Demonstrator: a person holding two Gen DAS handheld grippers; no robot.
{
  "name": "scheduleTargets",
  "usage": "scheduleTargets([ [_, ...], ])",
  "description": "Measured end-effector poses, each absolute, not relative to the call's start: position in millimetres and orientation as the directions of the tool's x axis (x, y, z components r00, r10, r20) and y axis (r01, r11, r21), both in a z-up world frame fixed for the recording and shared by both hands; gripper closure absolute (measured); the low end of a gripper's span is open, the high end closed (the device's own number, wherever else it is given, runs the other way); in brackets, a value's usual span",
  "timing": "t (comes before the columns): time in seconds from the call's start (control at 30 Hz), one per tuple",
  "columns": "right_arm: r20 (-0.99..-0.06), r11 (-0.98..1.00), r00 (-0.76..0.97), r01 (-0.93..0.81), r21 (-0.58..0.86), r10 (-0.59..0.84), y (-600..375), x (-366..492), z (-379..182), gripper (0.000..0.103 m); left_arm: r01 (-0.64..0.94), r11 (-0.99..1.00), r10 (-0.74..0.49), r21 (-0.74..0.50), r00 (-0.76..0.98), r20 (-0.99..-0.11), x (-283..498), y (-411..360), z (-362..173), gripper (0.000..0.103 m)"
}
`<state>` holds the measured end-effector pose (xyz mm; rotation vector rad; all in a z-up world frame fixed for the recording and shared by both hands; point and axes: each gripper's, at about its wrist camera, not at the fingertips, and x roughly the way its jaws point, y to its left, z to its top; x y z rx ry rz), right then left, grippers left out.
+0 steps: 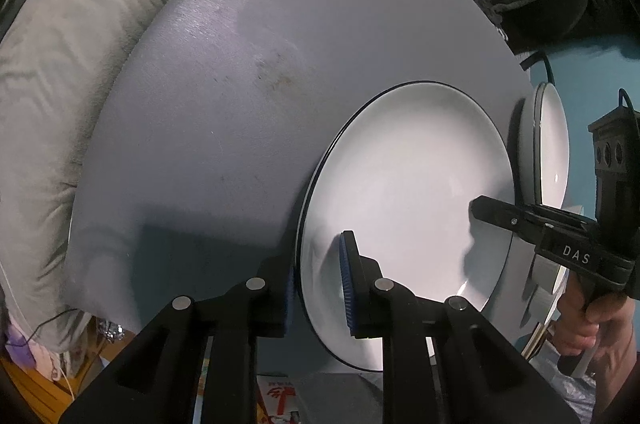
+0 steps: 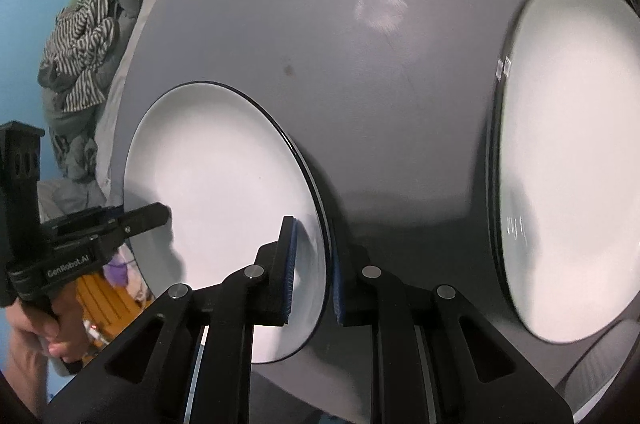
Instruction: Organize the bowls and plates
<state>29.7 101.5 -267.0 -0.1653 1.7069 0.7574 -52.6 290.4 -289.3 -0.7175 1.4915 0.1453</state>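
**Both grippers clamp opposite rims of one white plate on the grey table**

On the far left of the left wrist view, a pale grey quilted cushion (image 1: 60, 72) runs along the edge of the round grey table (image 1: 240, 84). Next comes the left gripper (image 1: 318, 284): its blue-padded fingers (image 1: 346, 284) are closed on the left rim of the white plate (image 1: 408, 184), one finger above the dish and one beneath the rim. The plate, white with a thin dark edge, lies at the table's near side.

Across the plate, the right gripper (image 1: 480, 210) reaches in from the right and bites the opposite rim; a hand (image 1: 584, 320) grips its handle. Just beyond it, a second white plate (image 1: 554, 144) sits at the table's right edge.

The right wrist view shows the same hold from the other side. Striped and grey clothing (image 2: 80, 36) is heaped at far left, the left gripper (image 2: 160, 214) is at the plate's (image 2: 224, 184) far rim, and the right gripper (image 2: 312, 276) is pinched on the near rim, pads on either face. Further right, apart from the held plate, the second white plate (image 2: 560, 164) lies on the table (image 2: 340, 44).
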Motion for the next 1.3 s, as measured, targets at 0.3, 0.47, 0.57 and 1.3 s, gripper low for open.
scheduleTargets([
  [0.3, -0.916, 0.781, -0.272, -0.484, 0.395, 0.295, 79.7, 31.1, -251.1, 0.088, -0.45, 0.819, -0.339, -0.355, 0.119, -0.933, -47.7, 277.4, -266.5, 0.085],
  [0.47, -0.923, 0.789, -0.239, -0.482, 0.381, 0.3, 71.1, 33.5, -235.2, 0.088, -0.414, 0.836, -0.34, -0.36, 0.125, -0.932, -36.3, 267.5, -252.4, 0.085],
  [0.57, -0.927, 0.792, -0.219, -0.482, 0.374, 0.304, 66.6, 37.5, -226.0, 0.088, -0.39, 0.843, -0.347, -0.37, 0.131, -0.929, -27.1, 262.0, -245.2, 0.085],
  [1.3, -0.922, 0.859, -0.129, -0.335, 0.388, 0.366, -26.5, 105.1, -201.1, 0.088, -0.258, 0.873, -0.387, -0.414, 0.152, -0.909, 74.8, 183.3, -215.8, 0.085],
])
